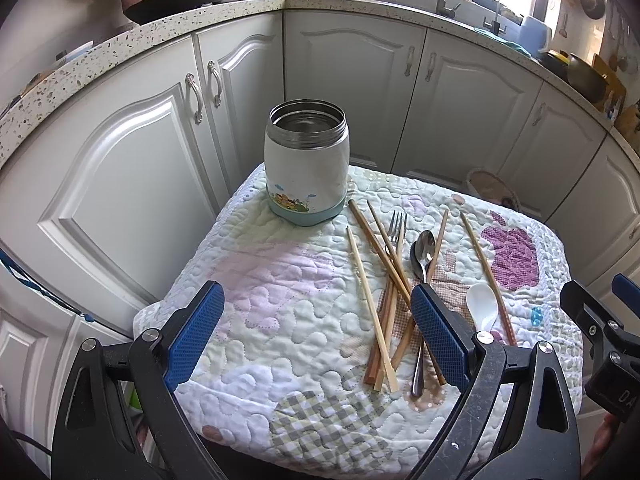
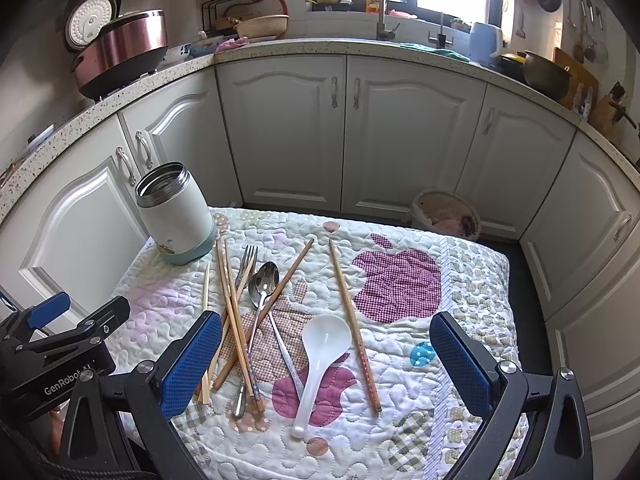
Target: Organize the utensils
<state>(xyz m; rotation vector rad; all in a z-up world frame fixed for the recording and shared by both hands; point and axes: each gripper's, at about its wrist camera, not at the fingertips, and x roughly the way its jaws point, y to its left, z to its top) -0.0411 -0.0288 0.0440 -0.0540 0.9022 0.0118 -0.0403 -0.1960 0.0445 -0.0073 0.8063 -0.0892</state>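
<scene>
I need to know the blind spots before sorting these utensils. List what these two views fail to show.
- Jar bottom: both views, hidden by its own wall and shadow.
- Chopsticks, near ends: right wrist view, partly behind the right gripper finger; left wrist view, partly behind the left gripper finger.
- Fork handle: both views, under crossed chopsticks.
- Quilt support: both views, covered.

Reads "GenRobot AI" in white on the black body of the left gripper (image 2: 80, 322), near left in the right wrist view. Shows only "DA", cut off, on the right gripper (image 1: 612, 364), near right in the left wrist view. Nothing else legible.
</scene>
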